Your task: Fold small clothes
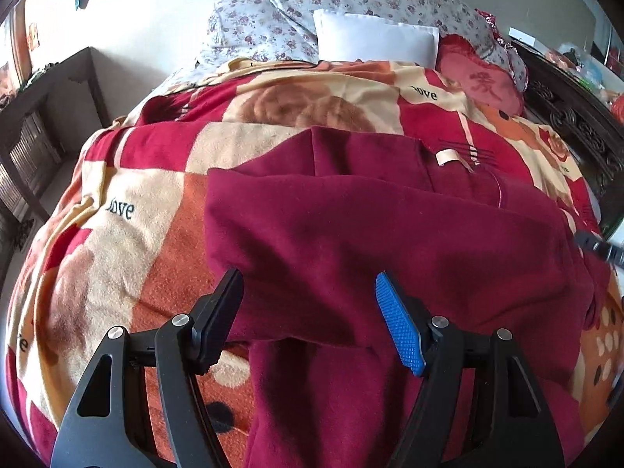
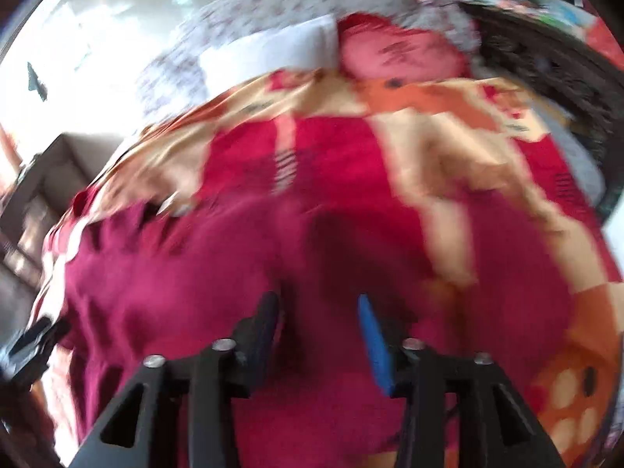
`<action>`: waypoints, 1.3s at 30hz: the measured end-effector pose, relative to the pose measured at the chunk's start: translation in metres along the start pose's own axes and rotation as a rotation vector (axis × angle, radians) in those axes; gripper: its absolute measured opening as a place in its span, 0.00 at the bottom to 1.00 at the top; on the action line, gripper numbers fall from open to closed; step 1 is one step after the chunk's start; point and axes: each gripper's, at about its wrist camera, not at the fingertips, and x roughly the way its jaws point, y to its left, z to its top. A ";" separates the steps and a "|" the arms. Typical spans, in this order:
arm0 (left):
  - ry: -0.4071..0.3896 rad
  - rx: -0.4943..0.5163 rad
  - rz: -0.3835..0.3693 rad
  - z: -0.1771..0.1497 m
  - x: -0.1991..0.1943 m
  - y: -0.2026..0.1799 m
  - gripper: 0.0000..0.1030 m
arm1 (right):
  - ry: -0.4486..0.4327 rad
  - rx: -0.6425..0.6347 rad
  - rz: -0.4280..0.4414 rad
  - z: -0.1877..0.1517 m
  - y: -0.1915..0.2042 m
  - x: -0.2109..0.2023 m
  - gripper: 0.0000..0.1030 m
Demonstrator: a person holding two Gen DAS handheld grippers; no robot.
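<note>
A dark red garment (image 1: 370,234) lies spread on a patterned blanket (image 1: 117,234), with one layer folded over it and a cream label (image 1: 448,156) near its far edge. My left gripper (image 1: 308,284) is open just above the garment's near part, holding nothing. The right wrist view is blurred by motion. There my right gripper (image 2: 318,304) is open over the same garment (image 2: 175,292), with nothing between its fingers. The right gripper's tip shows at the right edge of the left wrist view (image 1: 600,247).
Floral pillows (image 1: 351,4), a white pillow (image 1: 374,39) and a red cushion (image 1: 479,78) lie at the head of the bed. A dark carved headboard (image 1: 565,117) runs along the right. A dark wooden bench (image 1: 39,136) stands to the left.
</note>
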 end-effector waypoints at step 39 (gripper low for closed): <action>0.039 -0.004 -0.010 -0.016 -0.003 -0.005 0.69 | 0.131 0.220 -0.207 -0.074 -0.175 -0.112 0.04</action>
